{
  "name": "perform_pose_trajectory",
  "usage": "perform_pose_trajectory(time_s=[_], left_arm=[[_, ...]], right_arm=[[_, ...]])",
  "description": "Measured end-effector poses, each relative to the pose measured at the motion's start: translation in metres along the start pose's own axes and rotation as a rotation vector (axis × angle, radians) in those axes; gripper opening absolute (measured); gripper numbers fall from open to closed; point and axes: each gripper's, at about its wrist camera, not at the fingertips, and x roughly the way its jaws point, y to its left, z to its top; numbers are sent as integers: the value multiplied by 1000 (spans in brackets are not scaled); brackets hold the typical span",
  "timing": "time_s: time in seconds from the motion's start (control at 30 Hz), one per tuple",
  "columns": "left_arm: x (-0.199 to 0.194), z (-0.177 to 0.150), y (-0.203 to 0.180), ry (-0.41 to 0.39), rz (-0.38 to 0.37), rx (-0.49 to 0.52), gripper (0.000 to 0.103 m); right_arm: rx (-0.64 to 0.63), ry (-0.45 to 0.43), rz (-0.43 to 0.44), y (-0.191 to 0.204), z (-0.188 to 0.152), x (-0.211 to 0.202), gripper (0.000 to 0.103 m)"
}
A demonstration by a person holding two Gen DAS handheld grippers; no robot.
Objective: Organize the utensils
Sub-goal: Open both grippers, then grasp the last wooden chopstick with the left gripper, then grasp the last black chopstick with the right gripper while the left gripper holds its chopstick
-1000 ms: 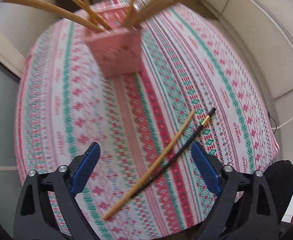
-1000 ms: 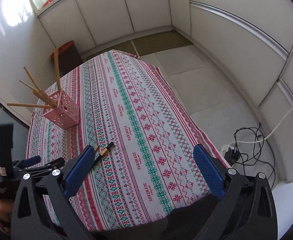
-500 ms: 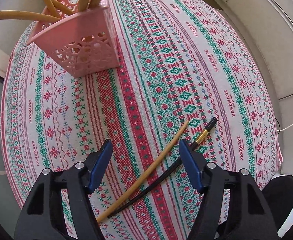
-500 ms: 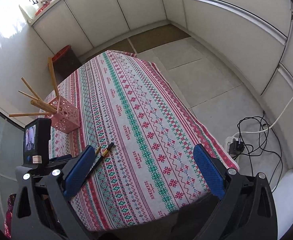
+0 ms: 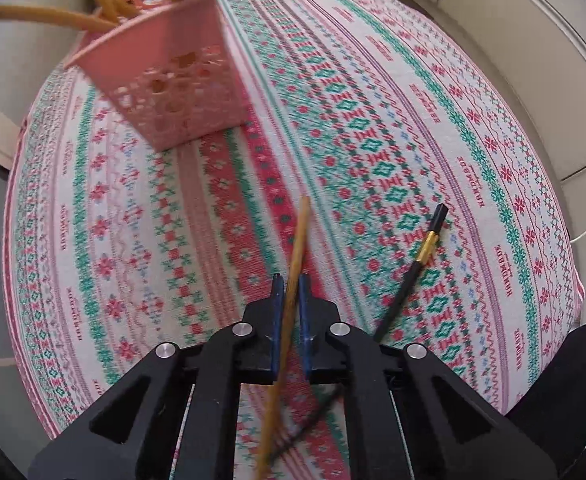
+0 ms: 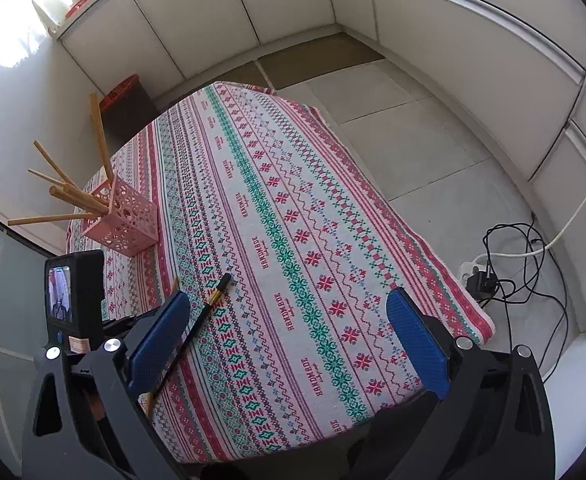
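Note:
My left gripper (image 5: pixel 289 286) is shut on a wooden chopstick (image 5: pixel 299 236), which runs forward between the blue pads just above the patterned tablecloth (image 5: pixel 373 128). A black chopstick with a gold band (image 5: pixel 423 254) lies on the cloth to its right; it also shows in the right wrist view (image 6: pixel 209 308). A pink perforated holder (image 5: pixel 181 92) with several wooden chopsticks stands at the far left, also in the right wrist view (image 6: pixel 123 218). My right gripper (image 6: pixel 289 340) is open and empty above the table's near edge.
The left gripper's body with its small screen (image 6: pixel 73 292) shows at the left of the right wrist view. Cables and a power plug (image 6: pixel 481 280) lie on the tiled floor right of the table. White cabinets line the walls.
My left gripper has dropped toward the cloth and closed on the wooden chopstick, which now points more straight ahead. The black chopstick stays on the cloth. The right gripper has barely moved.

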Motion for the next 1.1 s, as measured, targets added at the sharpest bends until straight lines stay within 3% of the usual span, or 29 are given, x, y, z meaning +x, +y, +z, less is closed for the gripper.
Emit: perform_pose_trajectory(time_s=[0.23, 0.43, 0.5, 0.6, 0.7, 0.87, 0.93, 1.1], left_arm=[[-61, -38, 57, -153, -34, -95, 5], [-130, -51, 74, -341, 6, -119, 5], [-150, -51, 78, -393, 30, -121, 5], [-175, -55, 78, -456, 69, -118, 5], [-194, -60, 74, -501, 86, -114, 5], [-206, -61, 72, -529, 88, -115, 5], [-211, -62, 72, -536, 85, -116, 5], [-216, -69, 70, -549, 92, -120, 5]], right_arm=[[24, 146, -9, 40, -3, 66, 96], [22, 209, -84, 74, -12, 110, 93], [24, 249, -91, 82, -16, 121, 86], [24, 326, -109, 92, -24, 138, 66], [10, 292, -149, 99, -26, 138, 56], [24, 273, -156, 100, -21, 141, 15], [48, 272, -110, 92, -16, 138, 9], [77, 242, -55, 77, -17, 123, 7]])
